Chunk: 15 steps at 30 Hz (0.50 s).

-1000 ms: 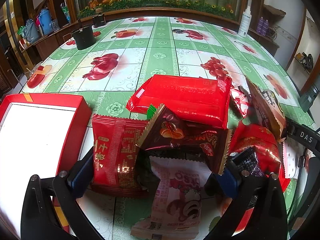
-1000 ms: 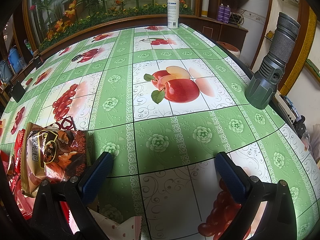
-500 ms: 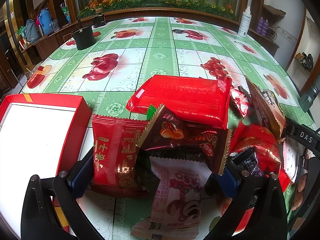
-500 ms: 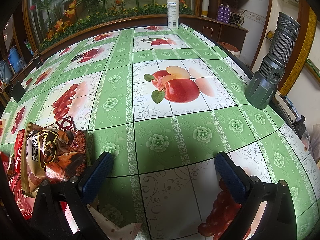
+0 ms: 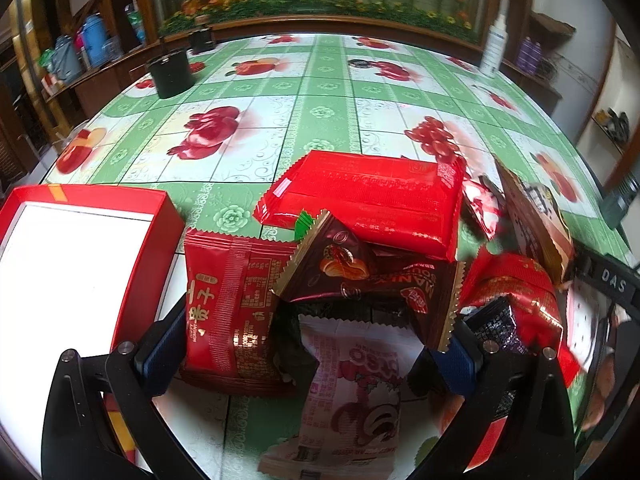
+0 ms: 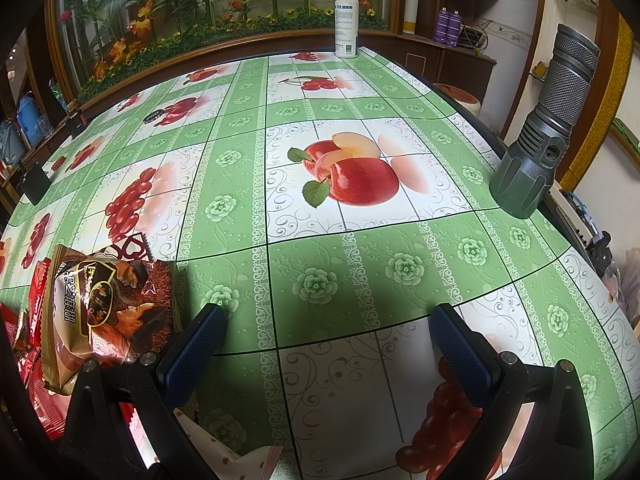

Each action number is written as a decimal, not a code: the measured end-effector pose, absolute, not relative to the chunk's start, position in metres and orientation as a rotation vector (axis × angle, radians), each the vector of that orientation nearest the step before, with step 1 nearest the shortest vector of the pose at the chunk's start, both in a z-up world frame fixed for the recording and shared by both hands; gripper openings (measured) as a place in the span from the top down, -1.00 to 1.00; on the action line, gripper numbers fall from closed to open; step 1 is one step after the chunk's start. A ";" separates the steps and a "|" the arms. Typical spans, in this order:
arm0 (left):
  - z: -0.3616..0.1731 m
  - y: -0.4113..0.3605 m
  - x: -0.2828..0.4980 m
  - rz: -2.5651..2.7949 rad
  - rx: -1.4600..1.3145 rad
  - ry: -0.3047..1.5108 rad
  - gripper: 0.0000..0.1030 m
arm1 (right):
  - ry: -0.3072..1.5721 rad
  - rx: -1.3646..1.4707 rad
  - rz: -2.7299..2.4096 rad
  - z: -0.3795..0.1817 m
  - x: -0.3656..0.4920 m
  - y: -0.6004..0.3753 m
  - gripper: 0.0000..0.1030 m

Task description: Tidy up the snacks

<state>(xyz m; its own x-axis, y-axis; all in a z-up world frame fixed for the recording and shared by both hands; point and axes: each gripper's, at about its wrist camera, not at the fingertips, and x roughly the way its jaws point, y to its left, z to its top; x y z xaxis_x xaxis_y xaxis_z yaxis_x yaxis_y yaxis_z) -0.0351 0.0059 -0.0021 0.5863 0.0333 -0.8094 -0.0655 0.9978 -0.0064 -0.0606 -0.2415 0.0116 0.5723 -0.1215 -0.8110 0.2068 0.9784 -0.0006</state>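
Note:
In the left wrist view a pile of snack packets lies on the table: a big red packet (image 5: 372,196), a red packet with gold writing (image 5: 228,308), a dark brown packet (image 5: 360,276), a pink packet (image 5: 352,384) and a red-gold packet (image 5: 516,292). My left gripper (image 5: 316,344) is open above the pile, fingers either side of the pink and brown packets. A red box with a white inside (image 5: 76,276) stands at the left. My right gripper (image 6: 328,340) is open and empty over bare tablecloth; a brown packet (image 6: 100,312) lies by its left finger.
A black pot (image 5: 170,74) and a white spray bottle (image 5: 494,46) stand at the far side of the table. A grey flashlight (image 6: 544,132) stands near the right edge. The bottle also shows in the right wrist view (image 6: 346,20). A pale dotted packet (image 6: 232,456) lies under the right gripper.
Both grippers are nearly still. The pale packet at the bottom of the right wrist view has shifted a little to the right.

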 end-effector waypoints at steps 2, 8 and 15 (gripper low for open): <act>-0.001 0.006 -0.035 0.041 -0.030 0.960 -1.00 | 0.942 0.099 -0.192 0.011 -0.061 -0.241 -1.00; 0.035 0.033 -0.063 0.048 -0.085 0.947 -1.00 | 0.945 0.061 -0.119 0.013 -0.059 -0.243 -1.00; 0.100 0.088 -0.165 0.063 0.170 0.647 -1.00 | 0.786 0.141 -0.065 0.041 -0.090 -0.260 -0.83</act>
